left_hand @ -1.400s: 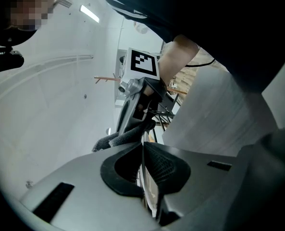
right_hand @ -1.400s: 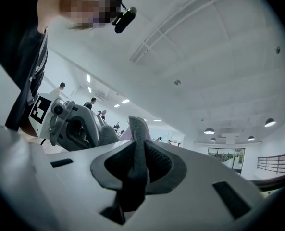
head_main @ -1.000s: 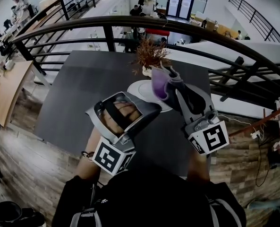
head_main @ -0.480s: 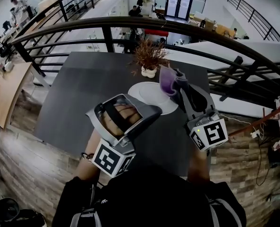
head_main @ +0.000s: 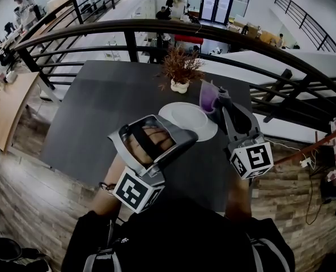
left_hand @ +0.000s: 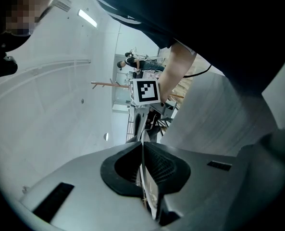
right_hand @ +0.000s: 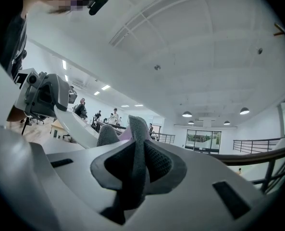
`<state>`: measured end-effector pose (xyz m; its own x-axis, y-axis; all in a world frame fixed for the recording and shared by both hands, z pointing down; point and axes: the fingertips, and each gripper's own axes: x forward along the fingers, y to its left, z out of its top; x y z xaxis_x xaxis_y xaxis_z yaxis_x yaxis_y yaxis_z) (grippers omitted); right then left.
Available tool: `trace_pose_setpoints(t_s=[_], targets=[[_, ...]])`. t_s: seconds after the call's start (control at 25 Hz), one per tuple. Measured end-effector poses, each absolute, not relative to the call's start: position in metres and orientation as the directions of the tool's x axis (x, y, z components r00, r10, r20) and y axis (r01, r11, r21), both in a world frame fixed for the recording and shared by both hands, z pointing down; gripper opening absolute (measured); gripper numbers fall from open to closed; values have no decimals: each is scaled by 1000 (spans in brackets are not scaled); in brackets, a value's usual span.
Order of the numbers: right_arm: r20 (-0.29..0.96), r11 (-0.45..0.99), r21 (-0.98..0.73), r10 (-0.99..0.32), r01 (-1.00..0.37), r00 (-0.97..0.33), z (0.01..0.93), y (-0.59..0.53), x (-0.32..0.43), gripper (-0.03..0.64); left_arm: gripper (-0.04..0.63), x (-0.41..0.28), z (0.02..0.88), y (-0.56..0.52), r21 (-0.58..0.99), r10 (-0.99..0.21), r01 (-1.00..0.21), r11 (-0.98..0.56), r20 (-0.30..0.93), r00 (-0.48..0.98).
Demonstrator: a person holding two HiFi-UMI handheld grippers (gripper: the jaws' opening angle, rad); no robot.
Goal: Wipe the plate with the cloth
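The left gripper (head_main: 183, 136) is clamping the near rim of the white plate (head_main: 187, 118); in the left gripper view the jaws (left_hand: 143, 150) are standing almost together, with the plate's thin edge (left_hand: 148, 183) pinched between the ribbed pads. The plate is sitting over the right part of the dark table (head_main: 94, 106), just in front of a small plant (head_main: 180, 67) in a white pot. Whether it is resting on the tabletop or being held a little above it is not clear. The right gripper (head_main: 218, 100) is gripping the cloth (head_main: 207, 98), a purple and grey bunch standing up from its tips at the plate's far right rim. In the right gripper view the jaws (right_hand: 135, 148) are squeezing the cloth (right_hand: 137, 129) in a narrow fold, and its loose end is poking up above them. Just left of it the plate (right_hand: 75, 124) is showing edge-on, running toward the left gripper (right_hand: 41, 95). Whether the cloth is touching the plate cannot be told. A dark railing (head_main: 173, 27) is curving behind the table.
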<state>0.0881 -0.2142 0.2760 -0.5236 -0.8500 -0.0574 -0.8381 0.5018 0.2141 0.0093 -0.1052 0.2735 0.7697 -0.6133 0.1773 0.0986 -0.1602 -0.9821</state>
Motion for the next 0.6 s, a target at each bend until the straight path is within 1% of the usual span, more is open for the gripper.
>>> trace_pose_setpoints(t_s=[0.16, 0.32, 0.6], targets=[[-58, 488, 221, -858, -844, -511, 271, -214, 96, 52, 17, 8, 274, -105, -983, -615, 96, -158, 175, 769], [-94, 478, 241, -855, -845, -511, 251, -210, 100, 52, 17, 7, 273, -107, -982, -620, 96, -160, 176, 765], [-167, 553, 238, -787, -798, -595, 222, -188, 79, 52, 17, 7, 276, -109, -981, -620, 107, -160, 184, 762]])
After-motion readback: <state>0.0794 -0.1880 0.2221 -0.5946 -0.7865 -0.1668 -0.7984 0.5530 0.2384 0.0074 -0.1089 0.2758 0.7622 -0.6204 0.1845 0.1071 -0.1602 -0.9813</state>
